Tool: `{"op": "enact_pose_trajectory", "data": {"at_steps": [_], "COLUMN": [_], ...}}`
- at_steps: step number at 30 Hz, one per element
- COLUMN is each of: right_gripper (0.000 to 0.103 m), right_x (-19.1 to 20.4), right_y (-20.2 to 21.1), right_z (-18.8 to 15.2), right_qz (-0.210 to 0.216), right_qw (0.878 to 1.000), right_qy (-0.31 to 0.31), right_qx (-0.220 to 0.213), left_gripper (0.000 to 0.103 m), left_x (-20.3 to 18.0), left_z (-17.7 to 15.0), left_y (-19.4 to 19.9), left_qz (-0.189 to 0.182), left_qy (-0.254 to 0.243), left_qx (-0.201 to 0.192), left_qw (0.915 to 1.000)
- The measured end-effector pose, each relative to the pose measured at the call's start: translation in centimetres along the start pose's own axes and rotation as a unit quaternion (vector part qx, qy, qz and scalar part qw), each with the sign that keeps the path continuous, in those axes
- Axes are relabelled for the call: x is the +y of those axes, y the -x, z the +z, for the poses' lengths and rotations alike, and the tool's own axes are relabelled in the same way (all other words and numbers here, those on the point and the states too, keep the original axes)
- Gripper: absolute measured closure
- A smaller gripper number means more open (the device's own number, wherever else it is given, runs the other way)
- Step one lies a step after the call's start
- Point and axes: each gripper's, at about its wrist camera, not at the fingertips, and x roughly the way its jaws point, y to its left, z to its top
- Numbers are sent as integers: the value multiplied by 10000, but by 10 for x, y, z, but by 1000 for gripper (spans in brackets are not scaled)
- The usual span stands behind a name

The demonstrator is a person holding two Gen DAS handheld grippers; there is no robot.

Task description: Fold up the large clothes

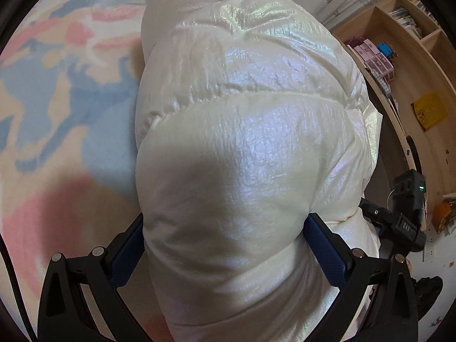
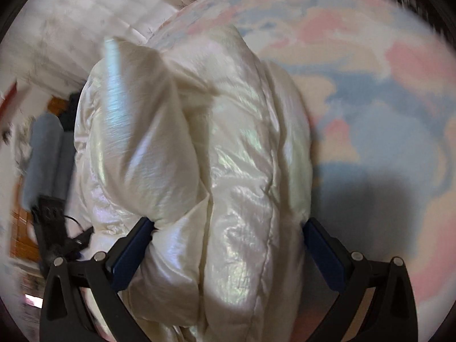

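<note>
A shiny cream-white puffer jacket [image 1: 242, 142] fills the middle of both views. My left gripper [image 1: 225, 228] is shut on a thick padded part of it, which bulges between the blue pads [image 1: 325, 245]. My right gripper [image 2: 228, 228] is shut on another bunched, thick part of the jacket [image 2: 228, 171], with a sleeve-like fold hanging to the left. The jacket is lifted over a pastel pink, blue and cream bedspread [image 1: 57, 99]. The other gripper [image 1: 407, 216] shows at the right edge of the left wrist view.
The bedspread [image 2: 370, 99] lies under and beside the jacket. Wooden shelves [image 1: 399, 42] with boxes and books stand to the right in the left wrist view. A white curtain or wall [image 2: 71, 28] and dark objects [image 2: 51, 222] are to the left in the right wrist view.
</note>
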Motion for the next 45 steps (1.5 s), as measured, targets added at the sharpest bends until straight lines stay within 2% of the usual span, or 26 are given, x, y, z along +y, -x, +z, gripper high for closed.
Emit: {"op": "enact_pose_trajectory", "data": {"at_steps": [3,5,7,9,11,17,20,23,25,26,28,30,36,42,45], "right_gripper": [0,0,0,0,0,0,0,19,36,39,46,49,50,50,50], "right_x": [20,17,-5,-27,-37,-32,-18,-3,4,8,19,33,103,197,244], "right_y": [11,10,0,-14,-23,-37,-37,-25,-12,-8,2,7,24,22,17], "right_z": [-2,-3,-2,-6,-11,-9,-9,-18,-25,-29,-40,-46,-65,-54,-41], "right_qz": [-612,-565,3,651,1084,1614,1633,1688,1777,1805,1886,1951,2205,2556,2722], "right_qw": [9966,9976,9994,9934,9868,9786,9809,9831,9825,9824,9814,9805,9743,9627,9566], "right_qy": [518,393,-224,-778,-1037,-1166,-988,-690,-550,-487,-337,-177,203,705,888], "right_qx": [-168,-65,258,535,611,527,365,124,-15,-59,-103,-172,-412,-529,-545], "left_gripper": [0,0,0,0,0,0,0,5,10,11,13,13,13,13,13], "left_x": [-2,-5,-8,-8,-7,-9,-10,-21,-26,-28,-31,-33,-20,10,28], "left_z": [4,8,11,11,14,24,24,27,27,27,26,24,19,33,51], "left_y": [-1,-2,-1,-2,-3,-8,-5,0,7,11,27,44,124,226,260], "left_qz": [78,155,194,214,203,141,97,103,148,181,272,314,413,668,803], "left_qy": [-52,-71,-65,-77,-50,114,87,-144,-320,-372,-521,-598,-579,-566,-565], "left_qx": [55,83,112,126,143,259,281,200,99,50,-121,-280,-657,-1225,-1394], "left_qw": [9999,9998,9997,9997,9997,9995,9995,9996,9993,9991,9982,9973,9953,9886,9854]}}
